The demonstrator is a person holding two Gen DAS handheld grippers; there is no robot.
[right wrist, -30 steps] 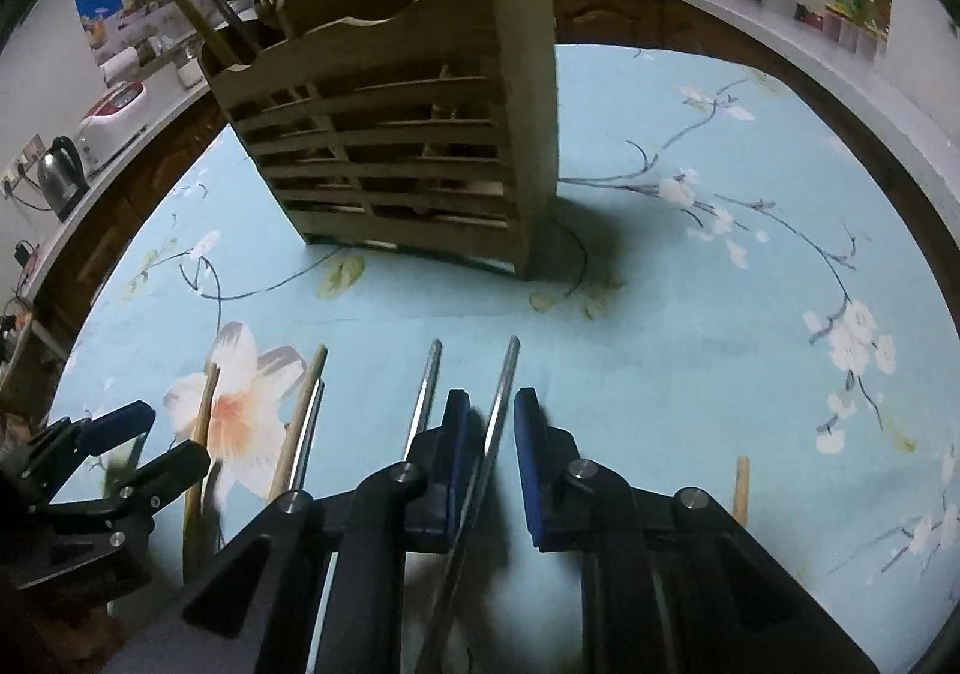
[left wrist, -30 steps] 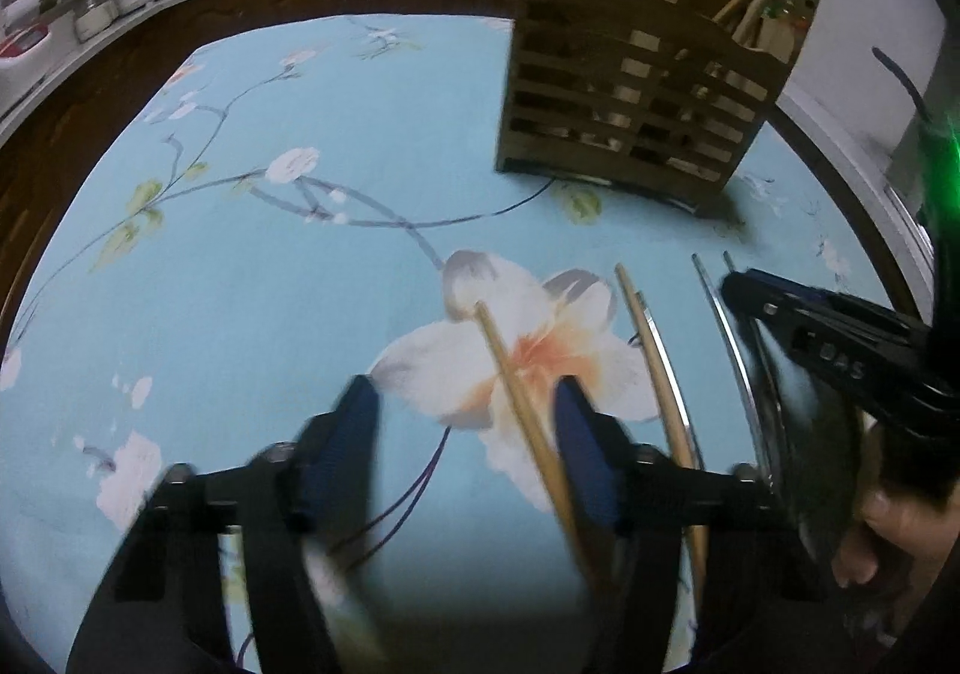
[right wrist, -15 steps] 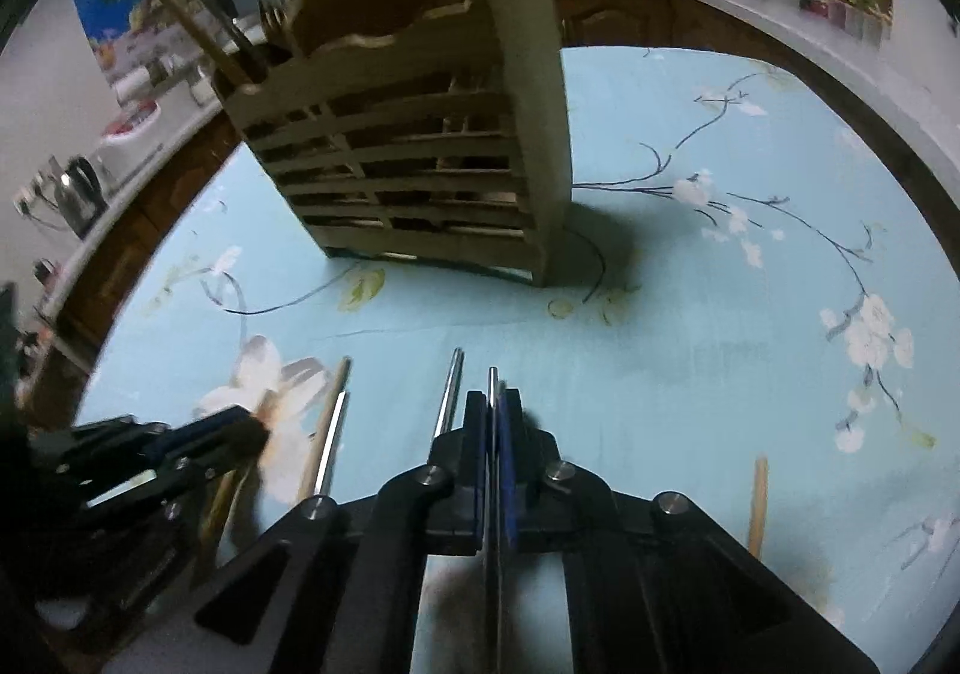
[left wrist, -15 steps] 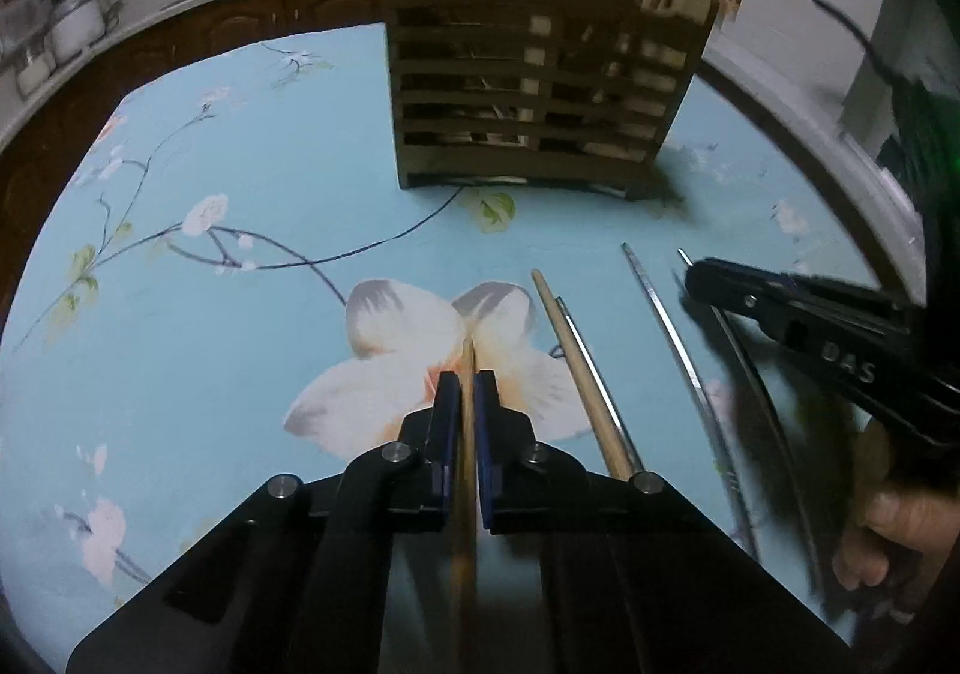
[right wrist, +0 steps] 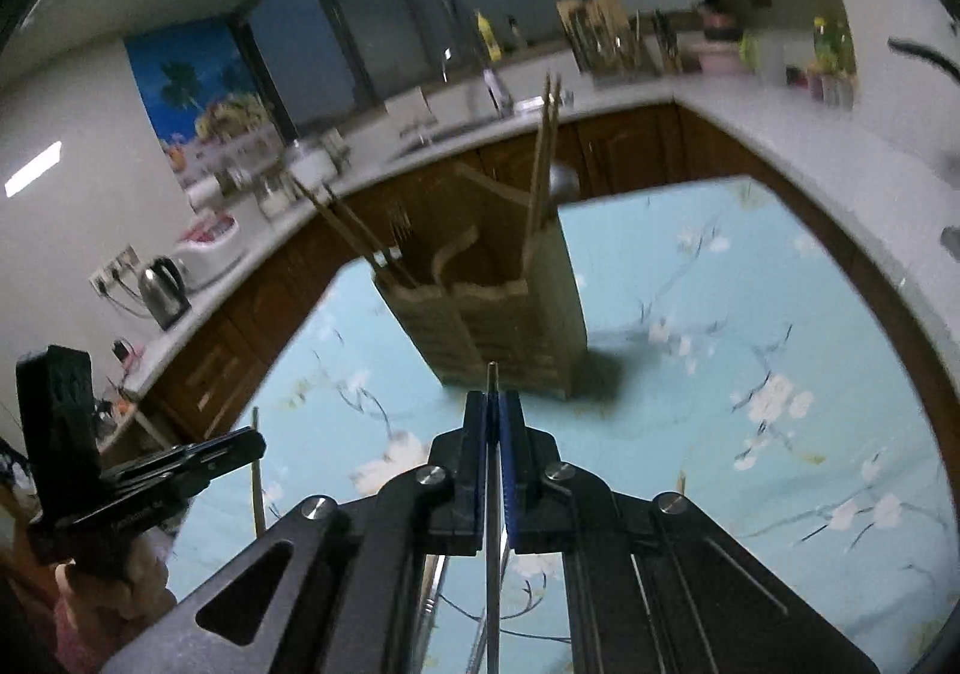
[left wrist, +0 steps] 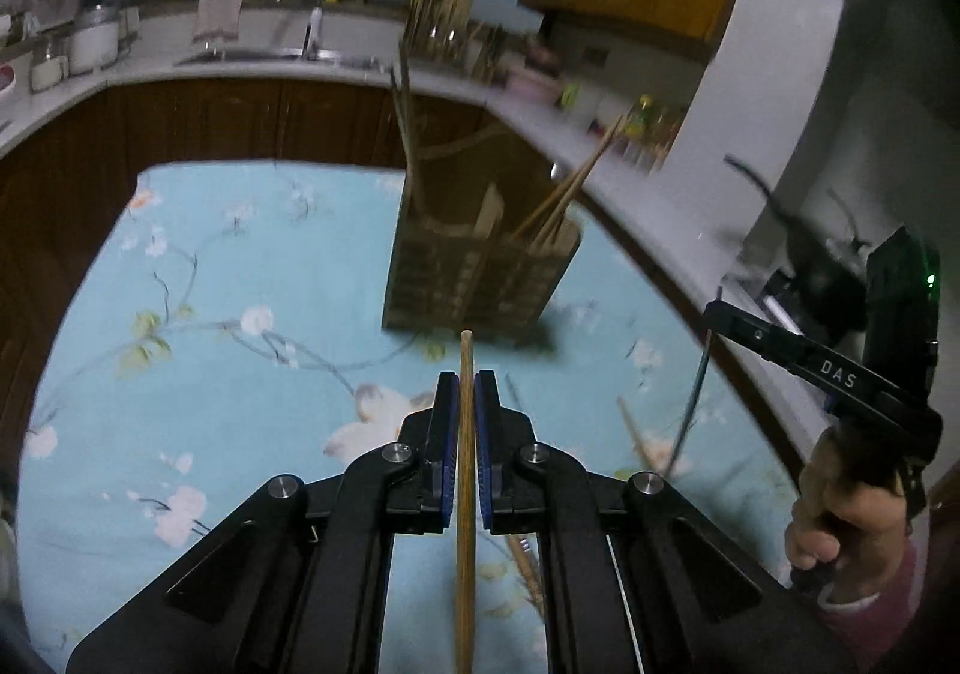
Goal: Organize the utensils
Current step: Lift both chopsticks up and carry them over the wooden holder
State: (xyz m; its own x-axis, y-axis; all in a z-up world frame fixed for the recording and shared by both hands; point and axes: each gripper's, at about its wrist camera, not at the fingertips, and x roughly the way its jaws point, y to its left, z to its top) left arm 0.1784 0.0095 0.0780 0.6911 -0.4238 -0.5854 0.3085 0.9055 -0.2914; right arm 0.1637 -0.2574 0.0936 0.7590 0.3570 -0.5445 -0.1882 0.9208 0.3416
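Note:
My left gripper (left wrist: 467,383) is shut on a wooden chopstick (left wrist: 465,494) that runs back along its fingers, lifted above the floral tablecloth (left wrist: 210,374). My right gripper (right wrist: 493,404) is shut on a thin metal chopstick (right wrist: 492,542), also raised off the cloth. Ahead of both stands the slatted wooden utensil holder (left wrist: 474,284) (right wrist: 498,326), with several chopsticks sticking up from its compartments. In the left wrist view the right gripper (left wrist: 714,314) shows at the right with the metal chopstick hanging from it. More chopsticks (left wrist: 636,434) lie on the cloth.
A white counter (left wrist: 648,176) with a sink, jars and bottles wraps around the table behind the holder. A kettle (right wrist: 162,290) and a cooker sit on the counter at the left of the right wrist view. One wooden stick (right wrist: 681,479) lies right of my right gripper.
Both grippers closed on their chopsticks and then rose off the cloth, tilting up so the counter and cabinets came into view. The holder now sits farther ahead and lower in both views.

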